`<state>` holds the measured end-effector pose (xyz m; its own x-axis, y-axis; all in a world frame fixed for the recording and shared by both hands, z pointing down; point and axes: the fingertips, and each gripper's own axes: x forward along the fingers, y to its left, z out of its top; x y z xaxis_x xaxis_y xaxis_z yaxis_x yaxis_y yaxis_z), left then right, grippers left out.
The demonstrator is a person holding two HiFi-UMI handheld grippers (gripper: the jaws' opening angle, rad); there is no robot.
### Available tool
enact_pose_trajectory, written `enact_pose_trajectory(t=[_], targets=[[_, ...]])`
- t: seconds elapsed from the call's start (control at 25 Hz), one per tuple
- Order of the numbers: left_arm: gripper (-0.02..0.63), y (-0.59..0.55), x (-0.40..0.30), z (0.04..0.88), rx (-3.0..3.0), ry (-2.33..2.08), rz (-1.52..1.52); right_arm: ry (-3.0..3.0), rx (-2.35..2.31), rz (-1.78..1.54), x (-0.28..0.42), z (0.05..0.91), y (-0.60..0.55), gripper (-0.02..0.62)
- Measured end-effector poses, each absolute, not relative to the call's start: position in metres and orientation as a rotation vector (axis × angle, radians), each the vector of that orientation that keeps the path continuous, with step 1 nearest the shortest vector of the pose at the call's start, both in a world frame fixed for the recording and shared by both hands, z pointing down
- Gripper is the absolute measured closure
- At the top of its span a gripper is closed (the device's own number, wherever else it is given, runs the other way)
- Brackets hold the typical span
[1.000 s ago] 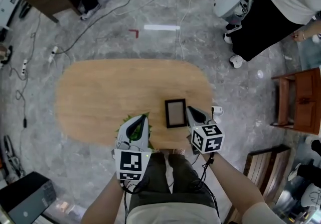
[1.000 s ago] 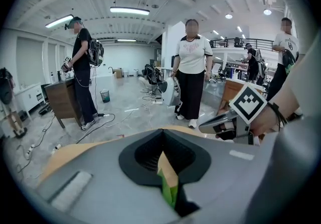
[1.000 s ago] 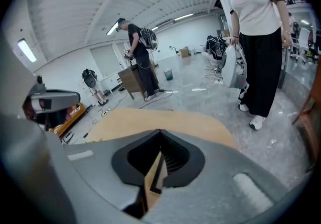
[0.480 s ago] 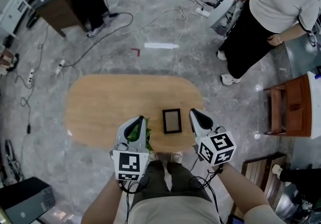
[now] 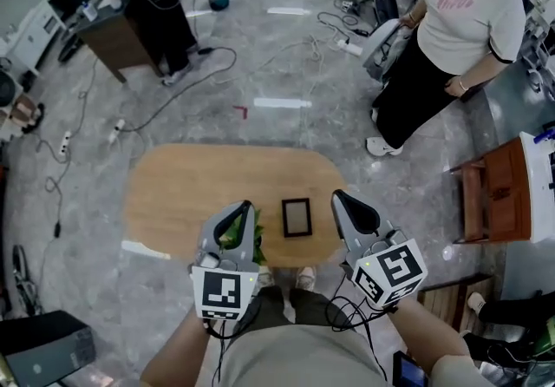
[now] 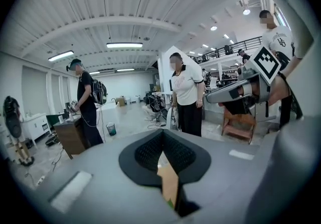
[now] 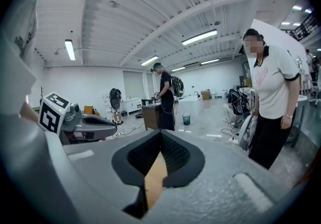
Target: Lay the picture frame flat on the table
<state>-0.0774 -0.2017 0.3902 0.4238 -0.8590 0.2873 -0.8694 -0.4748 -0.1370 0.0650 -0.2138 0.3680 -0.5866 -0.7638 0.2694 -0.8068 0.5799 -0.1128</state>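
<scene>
I see the picture frame [image 5: 296,217] lying flat on the wooden table [image 5: 199,190], near its front edge; it is a small dark-bordered rectangle with a pale grey centre, face up; my left gripper [image 5: 242,206] and right gripper [image 5: 338,196] flank it, both apart from it; each has its jaws closed tip to tip, holding nothing; green leaves [image 5: 256,240] show beside the left one.
</scene>
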Motion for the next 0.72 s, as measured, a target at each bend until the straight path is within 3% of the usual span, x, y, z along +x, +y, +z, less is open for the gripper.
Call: enact_pose_trajectory(t=[0.72], targets=[[0.586, -0.159, -0.082, 0.262, 2.832, -1.725, 0.387, -2.750, 1.350, -0.019, 0.068, 0.230, -0.155, 0.594]])
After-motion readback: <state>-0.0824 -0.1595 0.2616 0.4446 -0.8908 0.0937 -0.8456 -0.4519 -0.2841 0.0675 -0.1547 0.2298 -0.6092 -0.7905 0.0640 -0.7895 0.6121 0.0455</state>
